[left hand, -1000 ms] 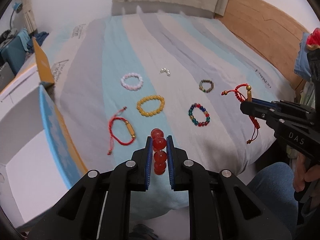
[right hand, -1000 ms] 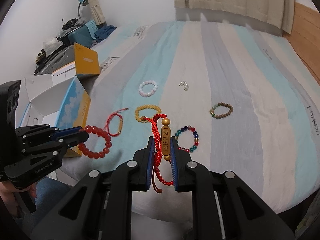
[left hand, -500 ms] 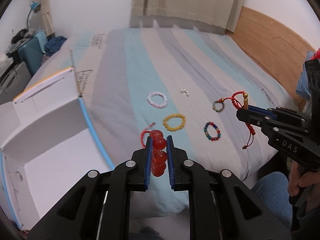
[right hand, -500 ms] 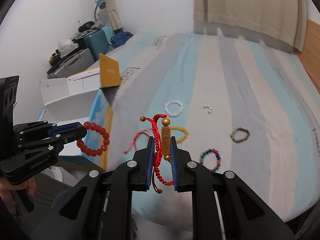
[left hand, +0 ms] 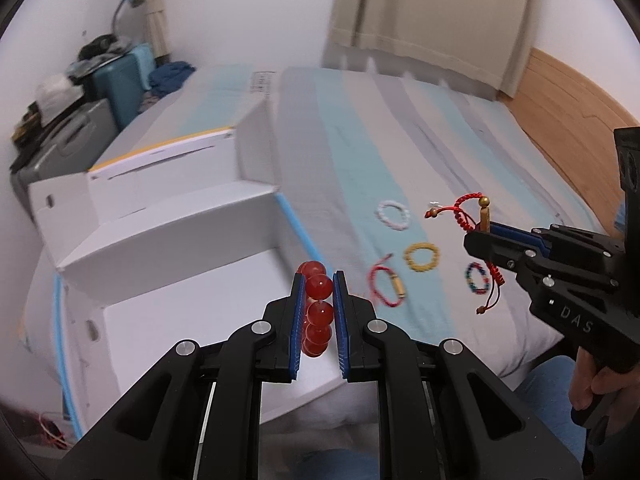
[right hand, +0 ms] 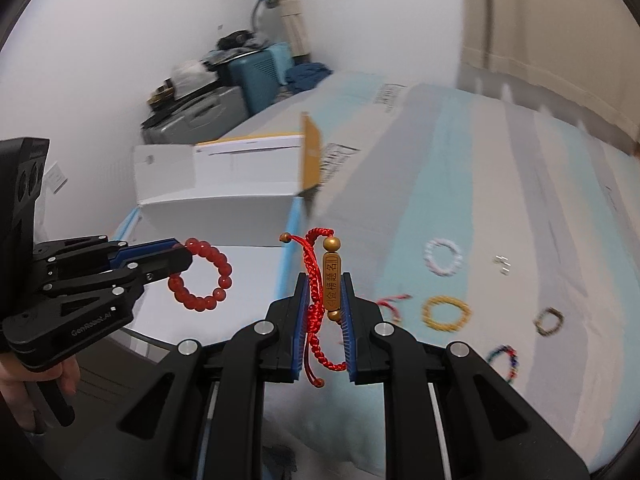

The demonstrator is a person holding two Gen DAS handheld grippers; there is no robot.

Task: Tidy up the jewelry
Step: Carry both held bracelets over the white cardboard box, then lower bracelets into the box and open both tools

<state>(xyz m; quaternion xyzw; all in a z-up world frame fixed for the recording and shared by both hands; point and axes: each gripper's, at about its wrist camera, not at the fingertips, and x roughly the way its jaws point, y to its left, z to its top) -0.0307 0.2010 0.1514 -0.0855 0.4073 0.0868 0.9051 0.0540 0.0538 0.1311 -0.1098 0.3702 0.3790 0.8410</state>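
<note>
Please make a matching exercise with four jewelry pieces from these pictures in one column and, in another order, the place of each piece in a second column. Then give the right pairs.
Things:
1. red bead bracelet
2. red cord bracelet with gold charm
3. yellow bead bracelet
4. white bead bracelet

Places:
A. lying on the bed, nearer the camera than the white one
B. clamped in the left gripper
C. lying on the bed, farther back
D. clamped in the right gripper

Pairs: 1-B, 2-D, 3-A, 4-C

Glossy red bead bracelet (left hand: 319, 308), woven cord bracelet (right hand: 316, 284), matt cardboard box (left hand: 168, 232)
</note>
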